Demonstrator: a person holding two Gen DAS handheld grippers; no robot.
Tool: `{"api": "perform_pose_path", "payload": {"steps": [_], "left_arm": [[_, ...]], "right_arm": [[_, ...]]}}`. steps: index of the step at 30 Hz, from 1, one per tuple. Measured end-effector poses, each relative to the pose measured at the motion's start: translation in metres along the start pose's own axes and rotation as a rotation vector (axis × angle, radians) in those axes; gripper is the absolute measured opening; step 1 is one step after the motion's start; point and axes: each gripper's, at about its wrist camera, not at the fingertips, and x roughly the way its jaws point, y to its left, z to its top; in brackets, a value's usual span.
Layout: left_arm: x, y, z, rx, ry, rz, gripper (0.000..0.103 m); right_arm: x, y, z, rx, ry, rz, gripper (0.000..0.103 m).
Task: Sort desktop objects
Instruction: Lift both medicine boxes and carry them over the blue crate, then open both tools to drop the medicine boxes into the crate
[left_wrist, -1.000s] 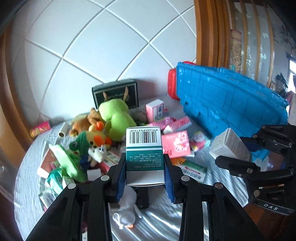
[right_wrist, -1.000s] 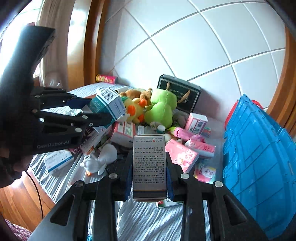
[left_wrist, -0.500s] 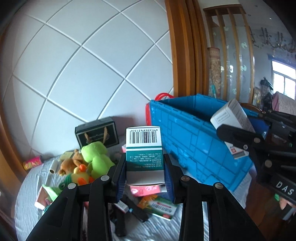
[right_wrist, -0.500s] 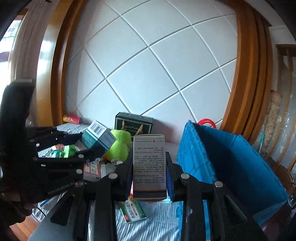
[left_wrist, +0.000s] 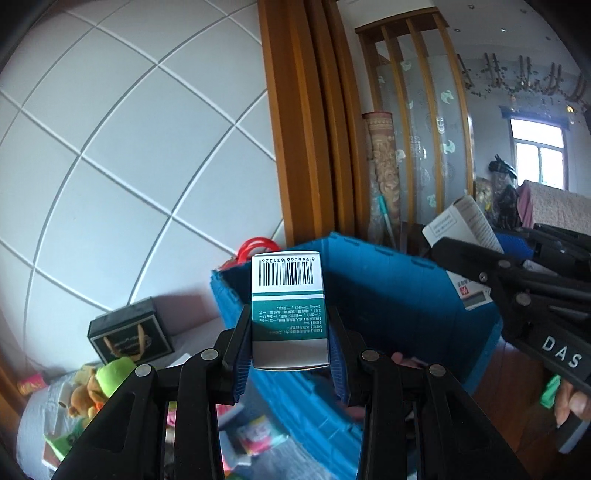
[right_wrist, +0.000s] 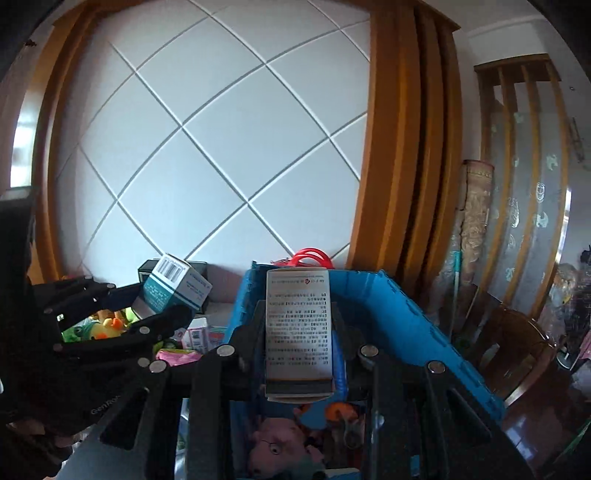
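Note:
My left gripper (left_wrist: 290, 328) is shut on a green-and-white medicine box (left_wrist: 288, 310) with a barcode on its end, held in the air in front of the blue crate (left_wrist: 384, 295). In the right wrist view my right gripper (right_wrist: 298, 343) is shut on a white box with small print (right_wrist: 297, 328), above the blue crate's (right_wrist: 406, 317) open top. Plush toys (right_wrist: 280, 443) lie inside the crate under it. Each gripper shows in the other's view: the right one (left_wrist: 480, 266) at the right, the left one (right_wrist: 162, 310) at the left.
A table with a grey cloth (left_wrist: 33, 435) holds plush toys (left_wrist: 99, 380), a black gift box (left_wrist: 129, 336), pink packets (right_wrist: 177, 356) and small cartons. A tiled wall (left_wrist: 129, 147) and wooden pillar (left_wrist: 303, 129) stand behind. A wooden chair (right_wrist: 517, 350) is right of the crate.
Both grippers have lifted and swung right from over the table clutter toward the blue crate, each keeping its box. The right gripper now hangs over the crate's inside.

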Motion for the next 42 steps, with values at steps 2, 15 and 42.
{"api": "perform_pose_path", "payload": {"steps": [2, 15, 42], "left_arm": [[0.014, -0.016, 0.009, -0.004, 0.007, -0.006, 0.035], [0.056, -0.061, 0.028, 0.001, 0.075, 0.037, 0.036], [0.082, -0.07, 0.037, 0.001, 0.112, 0.102, 0.074]], "right_arm": [[0.01, -0.026, -0.002, 0.016, 0.02, -0.015, 0.029], [0.069, -0.096, -0.015, 0.078, 0.122, -0.019, 0.029], [0.102, -0.131, -0.009, 0.183, 0.148, -0.018, 0.065]]}}
